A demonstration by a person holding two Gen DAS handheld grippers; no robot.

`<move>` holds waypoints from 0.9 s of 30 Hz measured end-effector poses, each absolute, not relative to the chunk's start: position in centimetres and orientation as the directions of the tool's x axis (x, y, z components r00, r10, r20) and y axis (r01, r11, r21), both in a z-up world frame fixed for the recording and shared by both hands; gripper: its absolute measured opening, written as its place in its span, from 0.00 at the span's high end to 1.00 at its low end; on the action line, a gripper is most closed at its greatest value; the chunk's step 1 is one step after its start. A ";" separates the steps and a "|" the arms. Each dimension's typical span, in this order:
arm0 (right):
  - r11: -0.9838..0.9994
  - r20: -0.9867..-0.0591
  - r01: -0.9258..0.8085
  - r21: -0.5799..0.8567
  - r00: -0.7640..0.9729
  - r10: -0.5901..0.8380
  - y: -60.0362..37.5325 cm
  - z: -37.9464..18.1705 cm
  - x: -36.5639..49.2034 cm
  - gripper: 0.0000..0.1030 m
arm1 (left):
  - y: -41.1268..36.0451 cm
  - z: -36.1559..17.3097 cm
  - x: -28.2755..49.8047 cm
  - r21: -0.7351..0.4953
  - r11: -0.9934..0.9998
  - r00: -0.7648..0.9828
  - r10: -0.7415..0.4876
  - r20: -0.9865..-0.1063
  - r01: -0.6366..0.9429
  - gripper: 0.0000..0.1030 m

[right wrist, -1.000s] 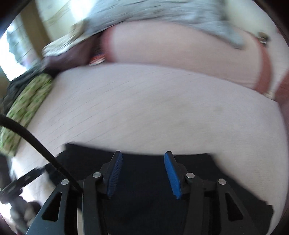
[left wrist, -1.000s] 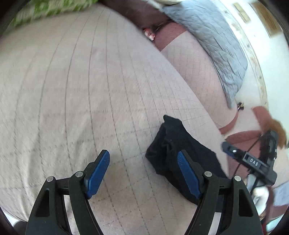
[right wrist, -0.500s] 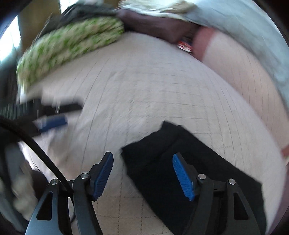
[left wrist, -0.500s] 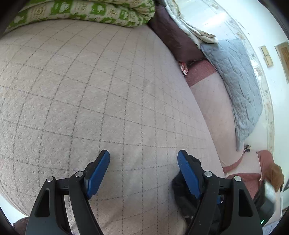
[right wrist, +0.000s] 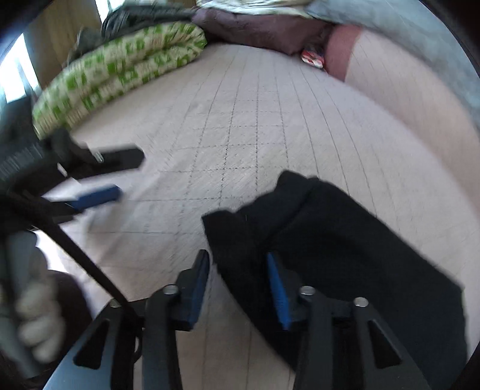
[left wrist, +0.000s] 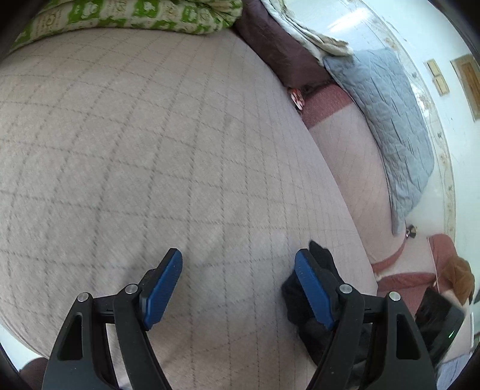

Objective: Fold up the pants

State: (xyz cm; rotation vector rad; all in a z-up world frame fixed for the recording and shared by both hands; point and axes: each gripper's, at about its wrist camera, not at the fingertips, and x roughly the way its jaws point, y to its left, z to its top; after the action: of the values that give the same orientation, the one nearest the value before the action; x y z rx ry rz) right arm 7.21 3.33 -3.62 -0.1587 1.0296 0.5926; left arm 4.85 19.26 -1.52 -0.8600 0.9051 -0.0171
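The black fabric pants point(right wrist: 345, 240) lie folded into a thick strip on the beige quilted bed cover with a grid of dark stitched lines point(right wrist: 255, 120). In the right wrist view they run from the centre of the picture down to the lower right, with one squared end pointing up toward the middle of the bed.

The right hand-held gripper point(right wrist: 238, 283) points down at the near left edge of that strip. Its jaws are closing, and the edge of the black cloth sits between the blue pads; the picture is blurred, and the pads do not appear to press on the fabric.

The left hand-held gripper point(left wrist: 238, 288) hangs over the bare bed cover with its jaws spread wide and nothing between them. In its own view only a dark bunched end of the pants point(left wrist: 322, 258) shows, just behind and beside its right finger. The same hand-held gripper appears at the left of the right wrist view, blurred, well apart from the pants, with a pale gloved hand point(right wrist: 36, 318) below it.

At the far edge of the bed lie a folded green-and-cream patterned quilt point(left wrist: 135, 15), a dark purple cushion point(left wrist: 279, 48) and a grey-blue quilted blanket point(left wrist: 390, 126).
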 end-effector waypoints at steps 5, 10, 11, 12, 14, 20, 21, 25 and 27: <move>0.879 -0.823 -0.456 0.141 0.439 0.360 0.7 -0.6 10.1 0.43 | 15.7 -1.4 5.4 -0.617 0.743 0.605 -0.373 -0.703 -0.260 0.26; 0.867 -0.884 -0.486 0.108 0.351 0.308 3.3 -2.0 14.4 0.32 | 11.6 -1.6 6.8 -0.539 0.831 0.558 -0.384 -0.736 -0.140 0.26; 0.861 -0.899 -0.499 0.099 0.327 0.293 4.1 -2.5 15.2 0.31 | 10.9 -1.6 7.0 -0.522 0.845 0.557 -0.381 -0.738 -0.114 0.26; 0.854 -0.911 -0.513 0.088 0.305 0.277 4.7 -3.0 15.9 0.30 | 10.4 -1.6 7.2 -0.519 0.849 0.550 -0.389 -0.739 -0.097 0.26; 0.833 -0.939 -0.552 0.035 0.268 0.217 6.8 -4.4 17.2 0.30 | 9.7 -1.9 7.4 -0.528 0.847 0.546 -0.411 -0.730 -0.068 0.26; 0.783 -0.970 -0.620 -0.051 0.218 0.109 9.9 -7.6 18.2 0.32 | 10.9 -2.6 7.6 -0.603 0.793 0.544 -0.470 -0.695 -0.085 0.31; 0.785 -0.968 -0.618 -0.037 0.217 0.126 9.8 -7.4 18.2 0.42 | 11.3 -2.7 7.6 -0.621 0.778 0.546 -0.482 -0.685 -0.092 0.31; 0.820 -0.962 -0.571 0.035 0.202 0.182 7.9 -6.8 19.0 0.74 | 10.5 -2.5 7.5 -0.555 0.829 0.557 -0.428 -0.712 -0.074 0.33; 0.830 -0.959 -0.552 0.081 0.183 0.215 6.7 -6.7 19.2 0.77 | 10.0 -2.5 7.6 -0.526 0.847 0.561 -0.403 -0.723 -0.070 0.37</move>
State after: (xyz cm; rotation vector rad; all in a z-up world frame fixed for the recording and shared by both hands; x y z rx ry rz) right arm 19.23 6.67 -6.67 -0.3124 1.2787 0.5533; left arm 7.57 10.04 -2.48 -0.5444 0.9663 -0.2082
